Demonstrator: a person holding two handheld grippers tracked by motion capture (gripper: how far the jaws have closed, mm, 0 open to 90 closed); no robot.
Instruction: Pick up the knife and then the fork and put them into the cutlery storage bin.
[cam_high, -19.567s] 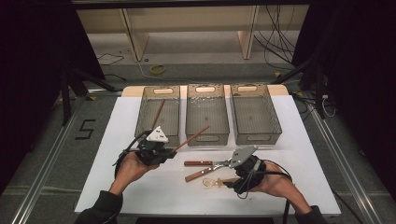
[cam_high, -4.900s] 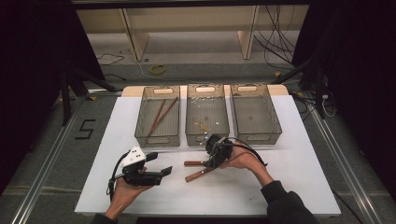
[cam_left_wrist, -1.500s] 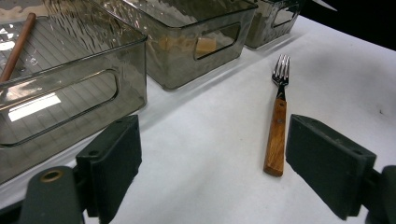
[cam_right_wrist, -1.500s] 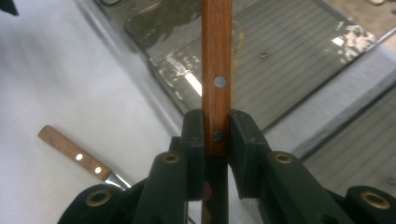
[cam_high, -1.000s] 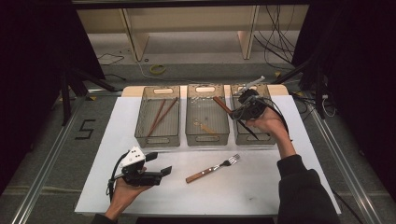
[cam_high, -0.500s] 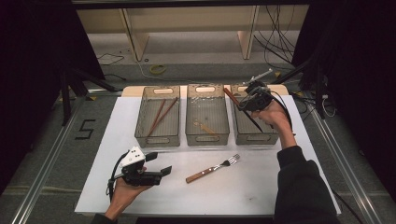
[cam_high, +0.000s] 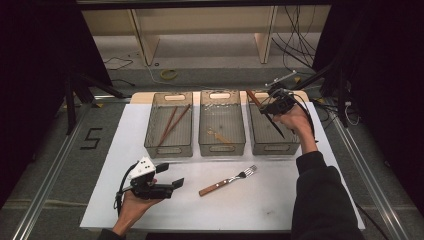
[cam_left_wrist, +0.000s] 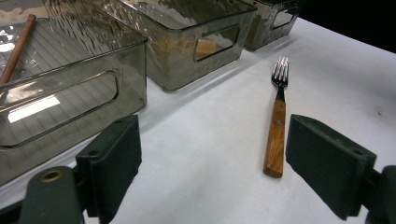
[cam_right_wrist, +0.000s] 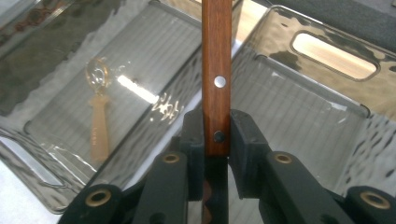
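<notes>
My right gripper (cam_high: 272, 106) is shut on a wooden-handled knife (cam_high: 253, 99) and holds it above the far end of the right bin (cam_high: 275, 146). In the right gripper view the pads clamp the knife handle (cam_right_wrist: 217, 70), which points away over the bins. A fork (cam_high: 227, 181) with a wooden handle lies on the white table in front of the bins. My left gripper (cam_high: 171, 175) rests low near the table's front left, open and holding nothing. In the left gripper view the fork (cam_left_wrist: 276, 135) lies just ahead of the right jaw.
Three smoky clear bins stand in a row. The left bin (cam_high: 168, 145) holds chopsticks (cam_high: 170, 125). The middle bin (cam_high: 222, 147) holds a pale spoon (cam_right_wrist: 98, 126). Cables and a shelf frame lie beyond the table's far edge.
My right gripper has carried the knife a little to the right, over the right bin's far end. The left gripper and the fork have stayed put.
</notes>
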